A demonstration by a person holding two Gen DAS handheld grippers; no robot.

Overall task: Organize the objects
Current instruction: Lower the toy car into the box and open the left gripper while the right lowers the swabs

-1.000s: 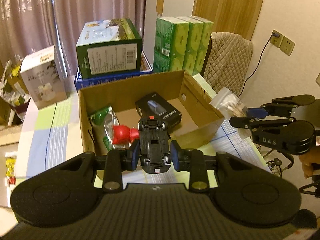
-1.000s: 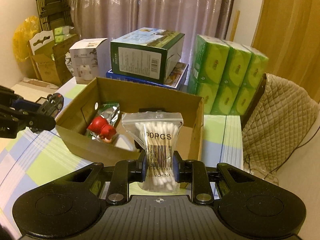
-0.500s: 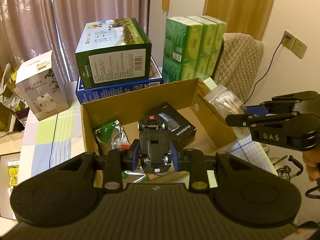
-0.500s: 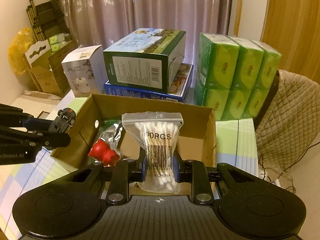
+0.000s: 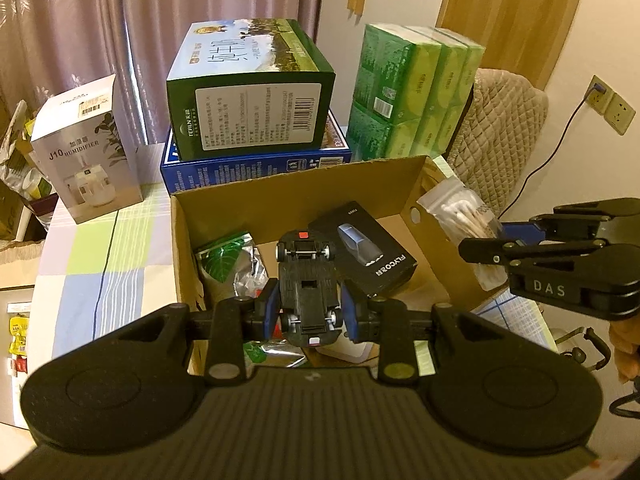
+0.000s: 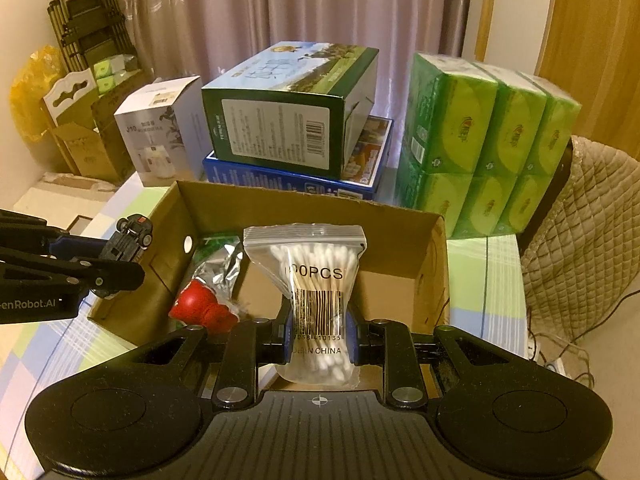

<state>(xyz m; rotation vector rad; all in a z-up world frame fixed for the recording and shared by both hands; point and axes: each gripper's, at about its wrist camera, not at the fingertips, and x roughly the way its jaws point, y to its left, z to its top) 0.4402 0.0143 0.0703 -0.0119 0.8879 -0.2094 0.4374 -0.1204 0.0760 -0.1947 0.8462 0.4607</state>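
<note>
- Above the open cardboard box (image 5: pixel 224 208), the left gripper (image 5: pixel 310 308) is clamped on a black toy car (image 5: pixel 308 284), underside up.
- Over the box's right side, the right gripper (image 6: pixel 318 340) pinches a bag of cotton swabs (image 6: pixel 316 280).
- Inside lie a black FLYCO box (image 5: pixel 372 252), a foil pouch (image 5: pixel 228 260) and a red toy (image 6: pixel 202 308).

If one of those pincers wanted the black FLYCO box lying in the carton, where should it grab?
Likely across the FLYCO box's two long sides, coming down from above. It lies flat, tilted, in the cardboard carton, whose walls block any sideways approach. Both grippers are full now: left gripper holds the toy car, right gripper the cotton swab bag.
</note>
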